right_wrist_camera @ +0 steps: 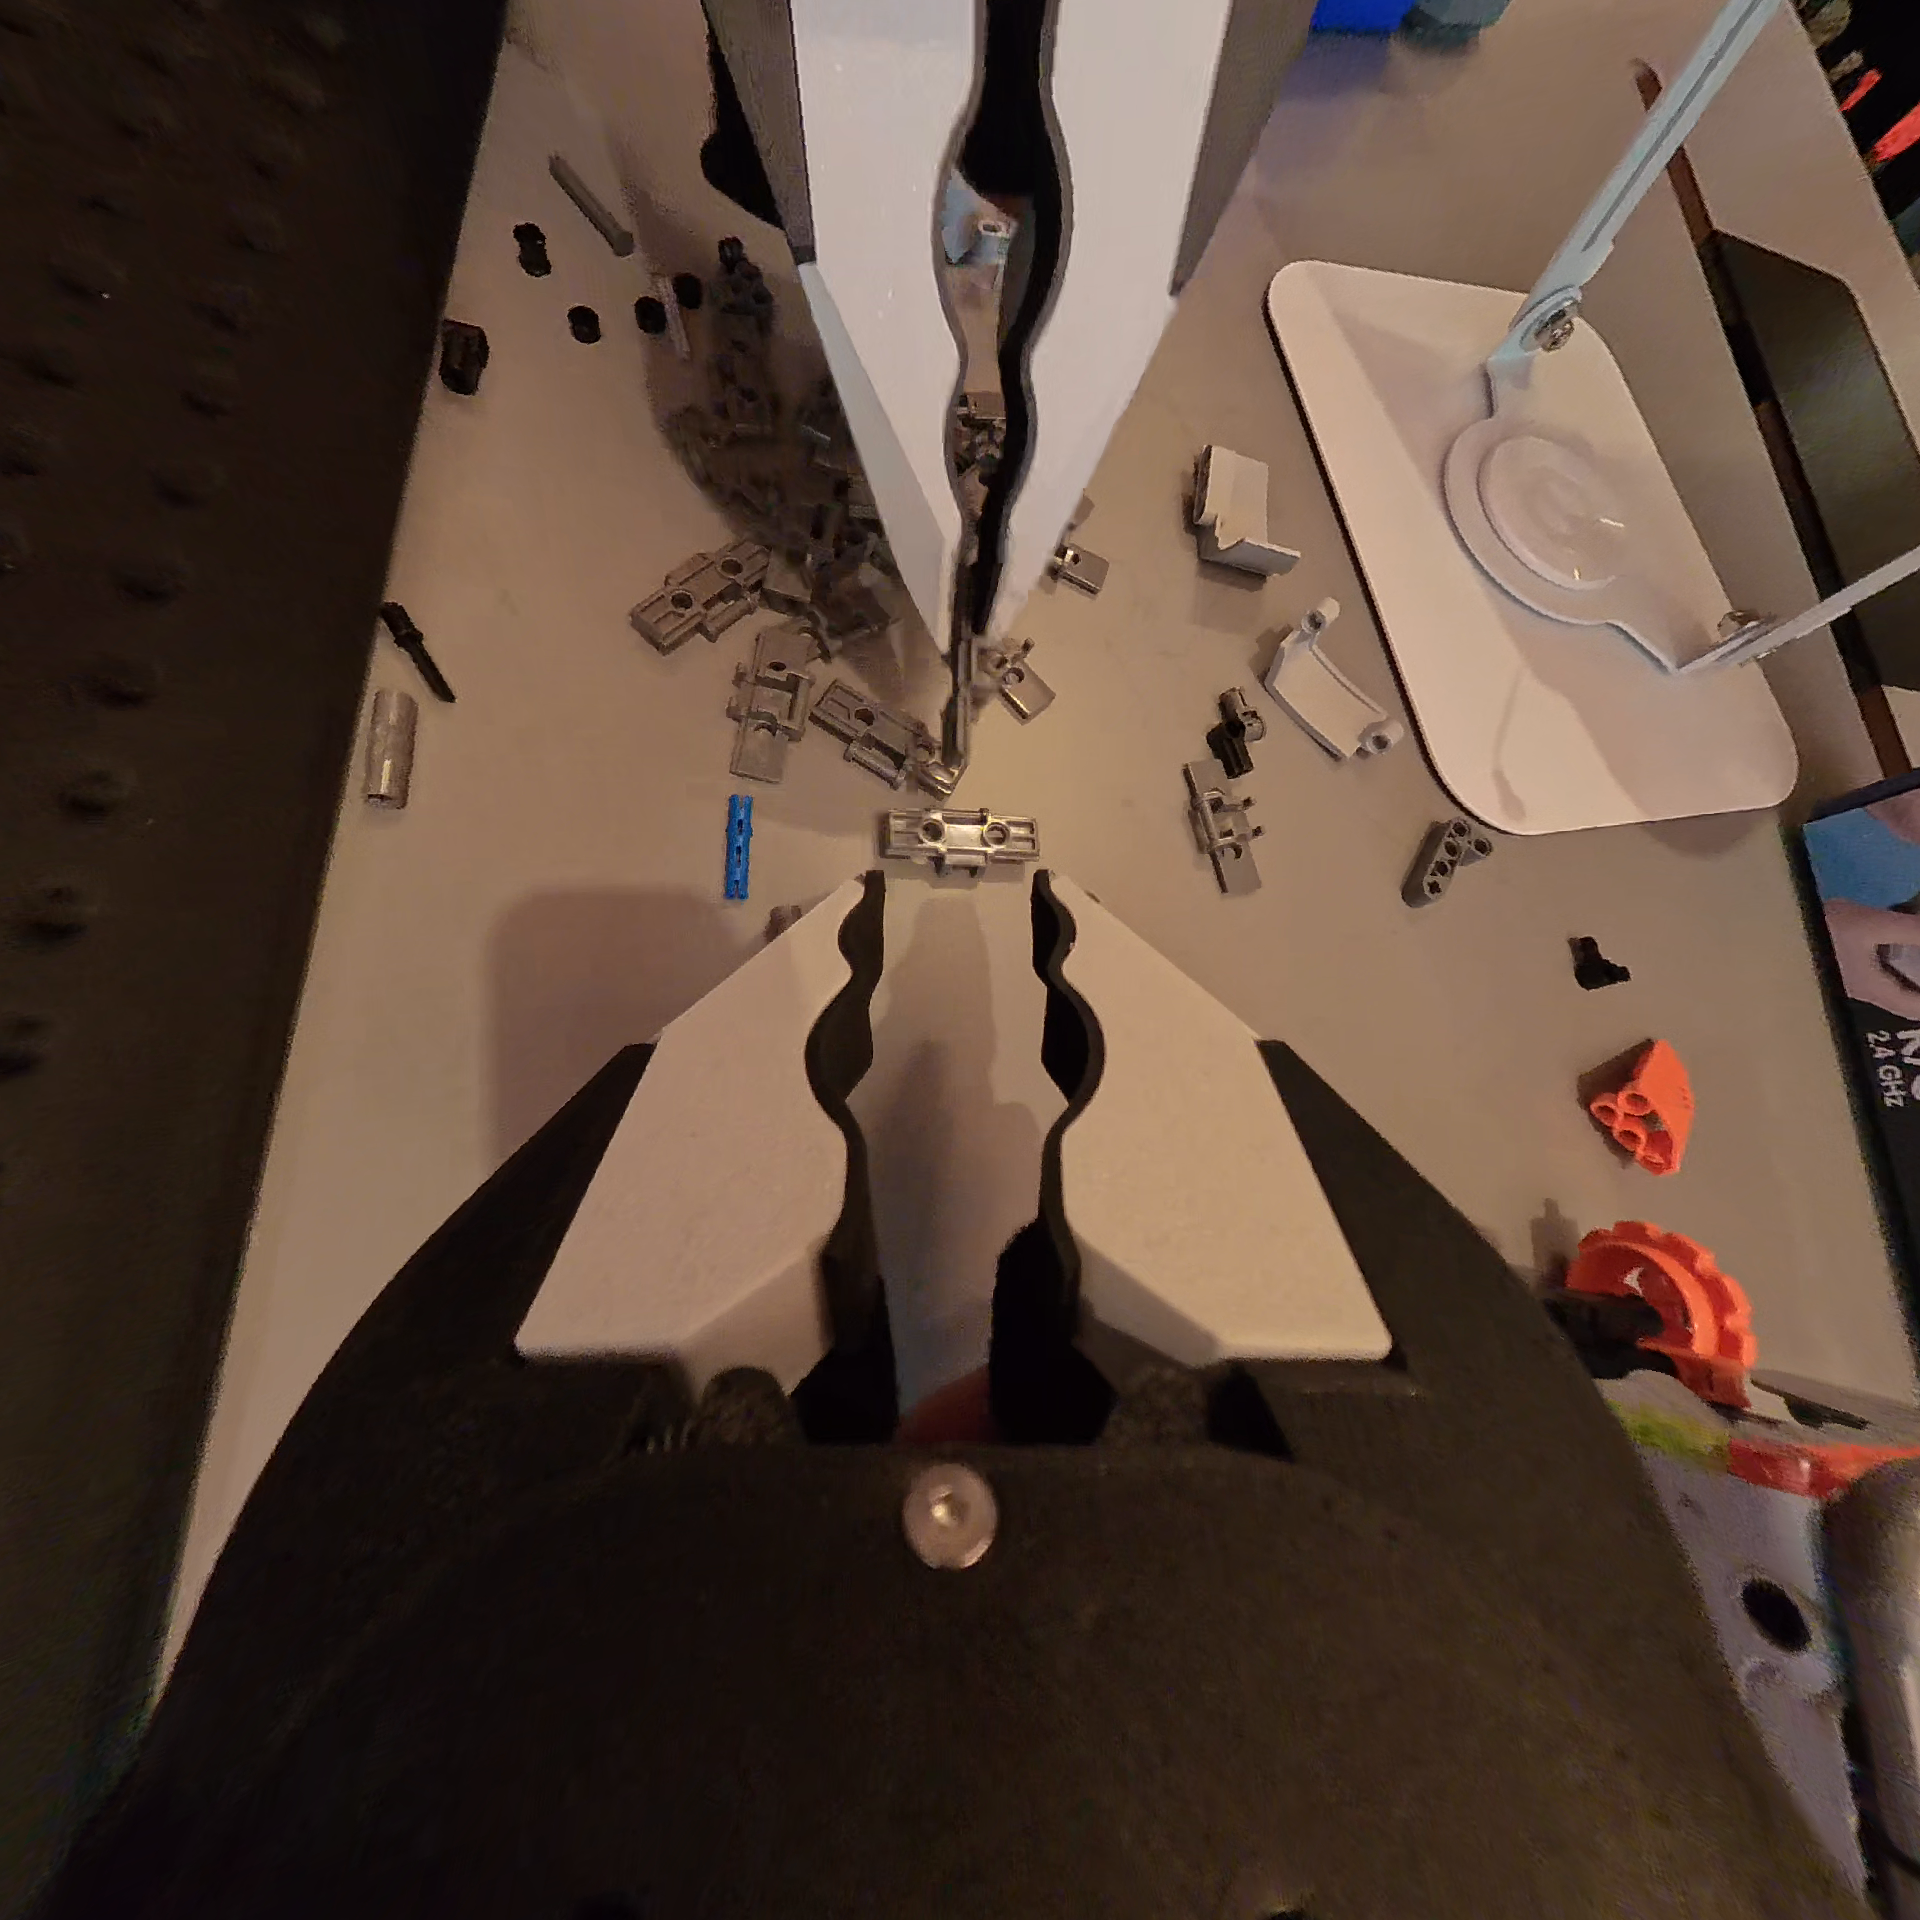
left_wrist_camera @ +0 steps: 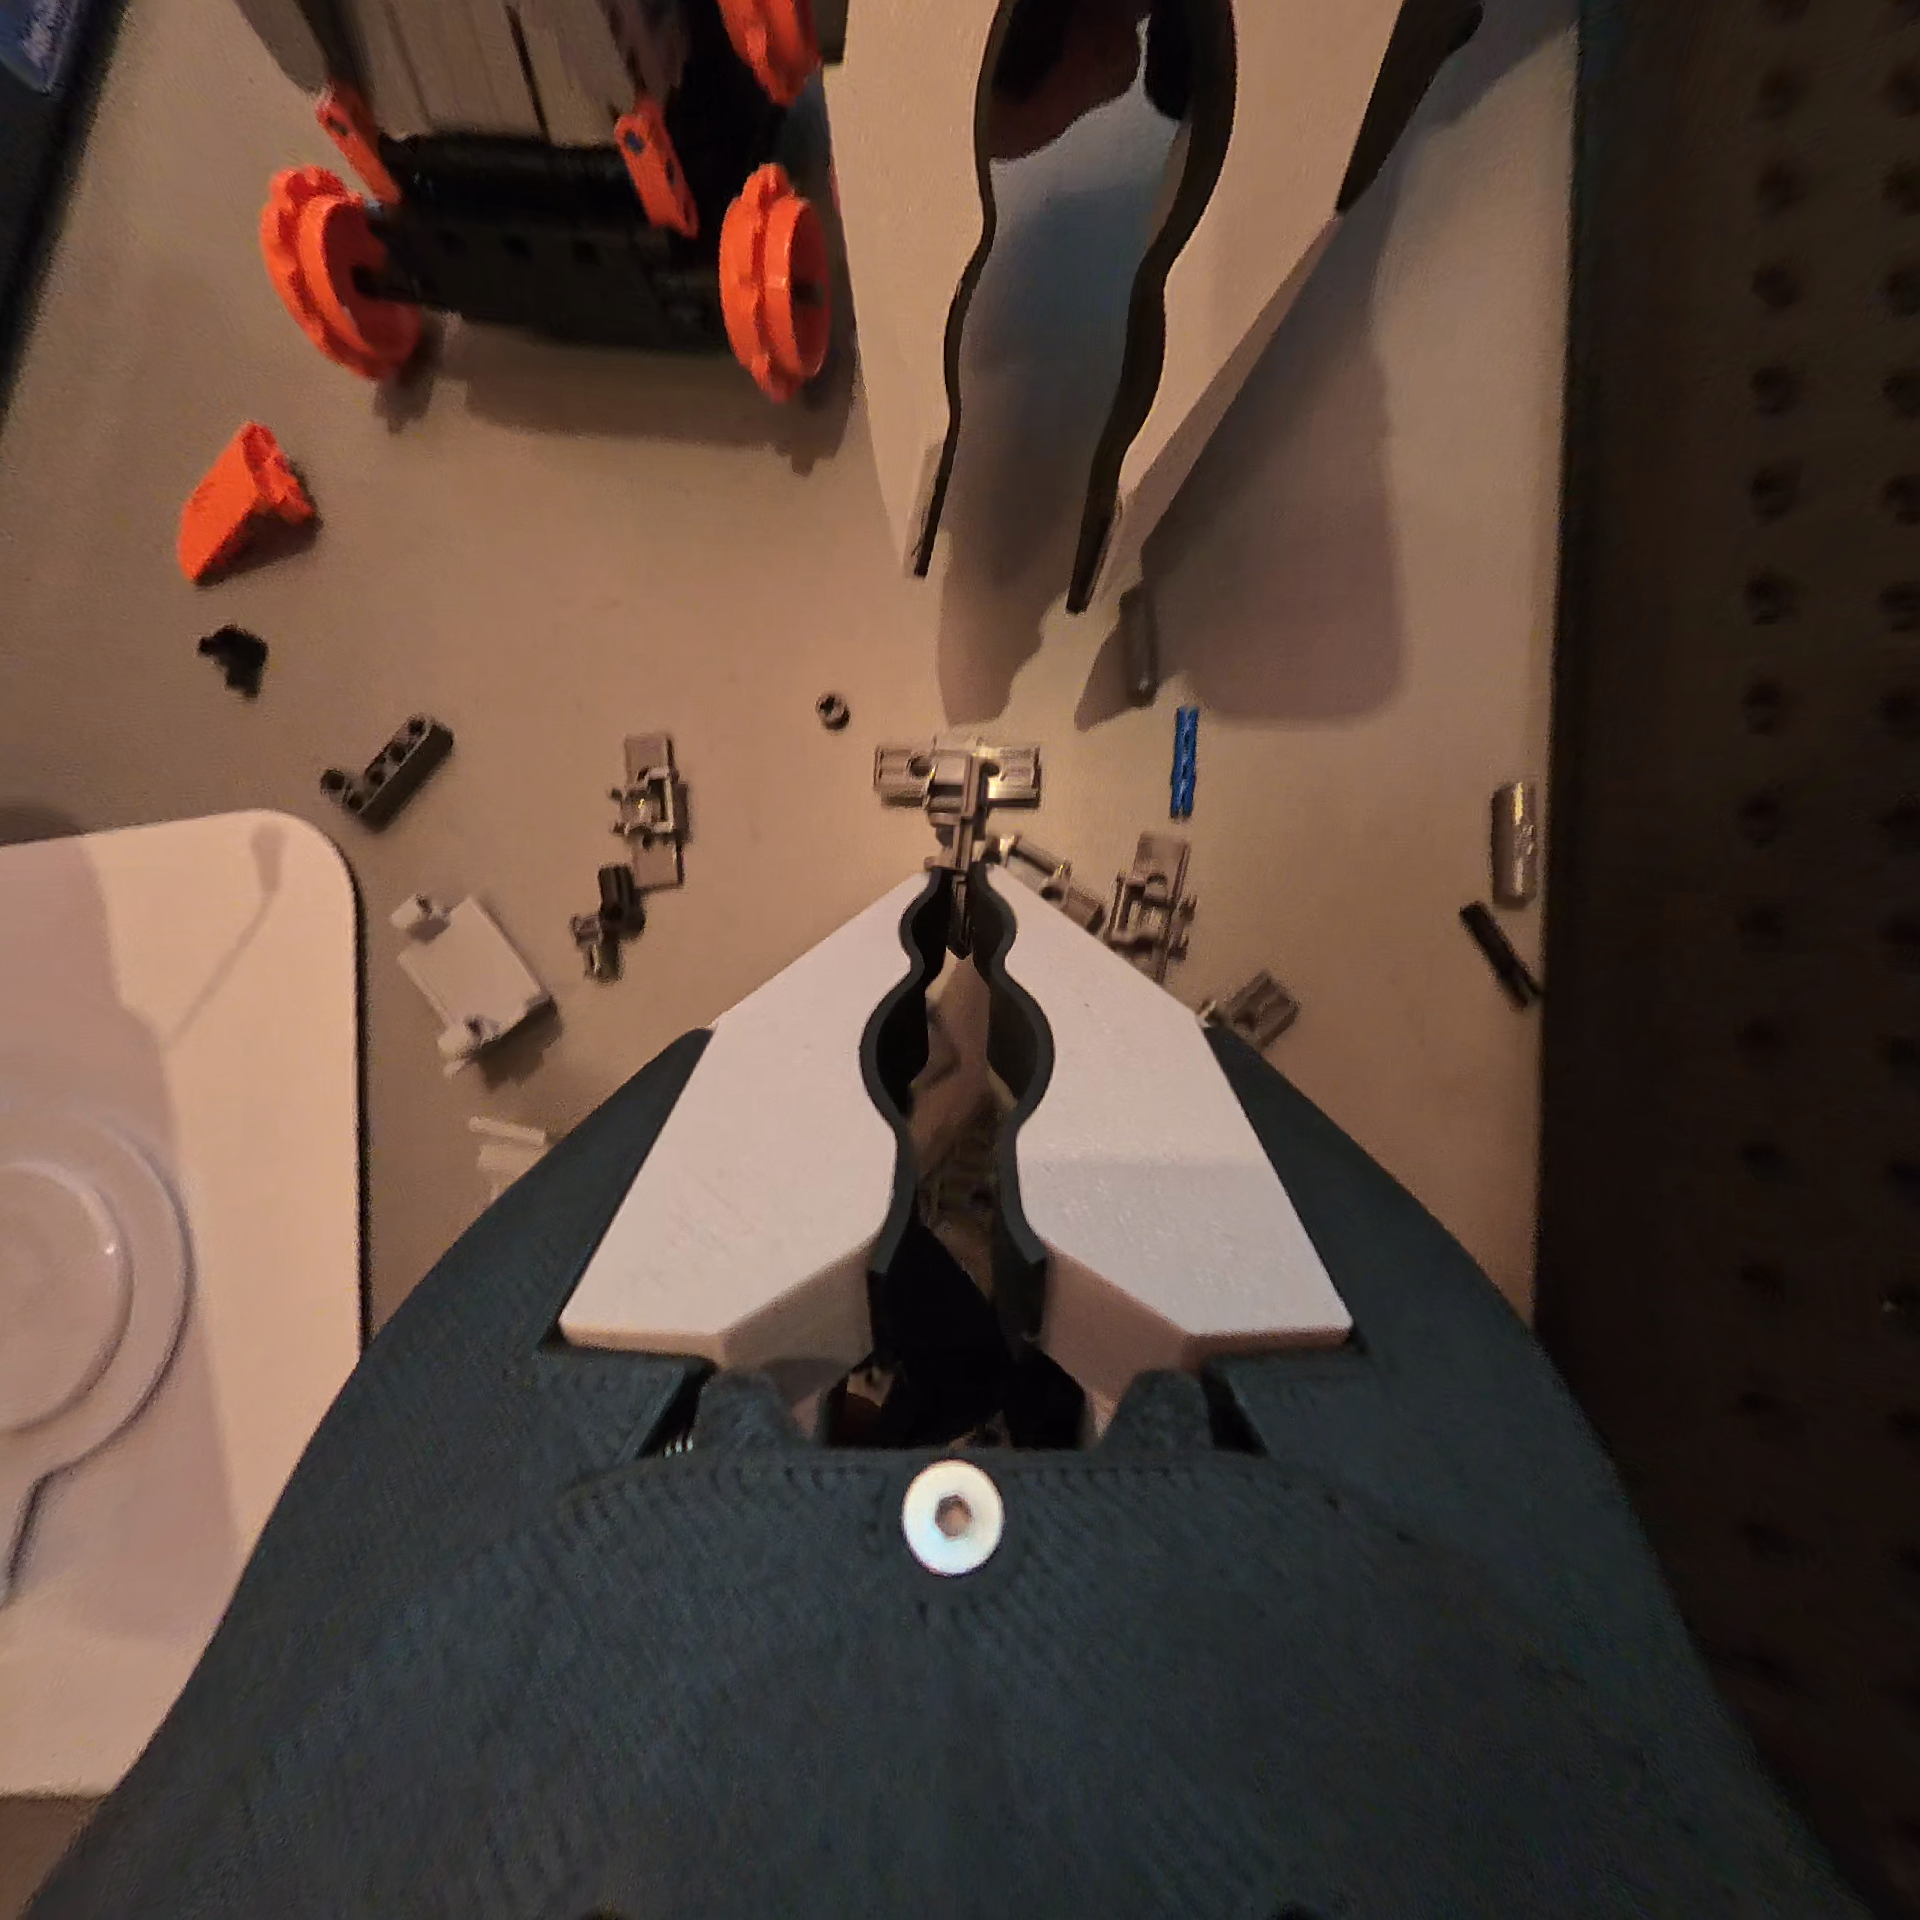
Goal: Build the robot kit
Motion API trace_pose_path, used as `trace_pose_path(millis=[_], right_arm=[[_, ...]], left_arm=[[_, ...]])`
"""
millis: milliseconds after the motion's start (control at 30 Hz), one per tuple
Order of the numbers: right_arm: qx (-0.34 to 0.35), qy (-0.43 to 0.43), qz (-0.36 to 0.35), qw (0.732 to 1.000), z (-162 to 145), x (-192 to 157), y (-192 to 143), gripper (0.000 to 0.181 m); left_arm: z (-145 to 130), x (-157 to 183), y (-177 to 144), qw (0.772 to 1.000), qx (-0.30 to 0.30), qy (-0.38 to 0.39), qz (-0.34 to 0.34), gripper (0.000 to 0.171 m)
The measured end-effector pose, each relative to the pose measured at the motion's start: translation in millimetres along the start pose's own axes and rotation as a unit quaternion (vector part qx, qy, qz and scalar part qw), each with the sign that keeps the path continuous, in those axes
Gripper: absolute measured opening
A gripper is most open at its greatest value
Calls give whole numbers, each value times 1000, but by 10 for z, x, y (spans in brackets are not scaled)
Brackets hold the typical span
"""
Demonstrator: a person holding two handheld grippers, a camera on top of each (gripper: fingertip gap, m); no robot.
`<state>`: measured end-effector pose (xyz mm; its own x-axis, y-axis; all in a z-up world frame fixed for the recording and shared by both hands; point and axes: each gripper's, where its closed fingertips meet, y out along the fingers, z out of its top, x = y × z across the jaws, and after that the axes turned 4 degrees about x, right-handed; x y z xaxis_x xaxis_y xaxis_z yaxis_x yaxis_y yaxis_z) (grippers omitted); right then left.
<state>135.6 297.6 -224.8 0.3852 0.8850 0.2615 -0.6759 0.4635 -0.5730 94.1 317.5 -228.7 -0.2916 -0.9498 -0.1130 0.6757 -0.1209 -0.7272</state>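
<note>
My left gripper [left_wrist_camera: 956, 883] is shut on a small grey track link [left_wrist_camera: 961, 831], held upright just above the table. A second grey track link [left_wrist_camera: 1018, 774] lies flat right beyond it. In the right wrist view the left gripper [right_wrist_camera: 966, 644] comes down from the top with its held link [right_wrist_camera: 954, 727] hanging over the flat link [right_wrist_camera: 961, 836]. My right gripper [right_wrist_camera: 956, 883] is open and empty, its tips either side of the near edge of the flat link. It shows at the top of the left wrist view [left_wrist_camera: 1003, 582], jaws apart.
Several loose grey and black parts lie around, with a pile [right_wrist_camera: 790, 499] of them, a blue pin [right_wrist_camera: 738, 847] and an orange wedge [left_wrist_camera: 244, 499]. A toy vehicle with orange wheels [left_wrist_camera: 540, 208], a white tray [right_wrist_camera: 1351, 343] and a dark perforated board [left_wrist_camera: 1745, 727] border the area.
</note>
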Motion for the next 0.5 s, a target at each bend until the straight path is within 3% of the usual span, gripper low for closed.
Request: trace_pose_path(millis=[133, 300, 400, 500], right_arm=[[17, 19, 3, 1000, 37, -2, -59, 27], [33, 36, 1, 999, 49, 35, -74, 17], [33, 48, -7, 998, 29, 79, -59, 4], [42, 67, -5, 997, 35, 106, -60, 2]], left_arm=[[256, 67, 144, 996, 42, -66, -49, 3], [353, 11, 202, 990, 78, -96, -67, 3], [405, 2, 209, 989, 105, -81, -66, 3], [442, -14, 207, 990, 116, -64, -54, 3]])
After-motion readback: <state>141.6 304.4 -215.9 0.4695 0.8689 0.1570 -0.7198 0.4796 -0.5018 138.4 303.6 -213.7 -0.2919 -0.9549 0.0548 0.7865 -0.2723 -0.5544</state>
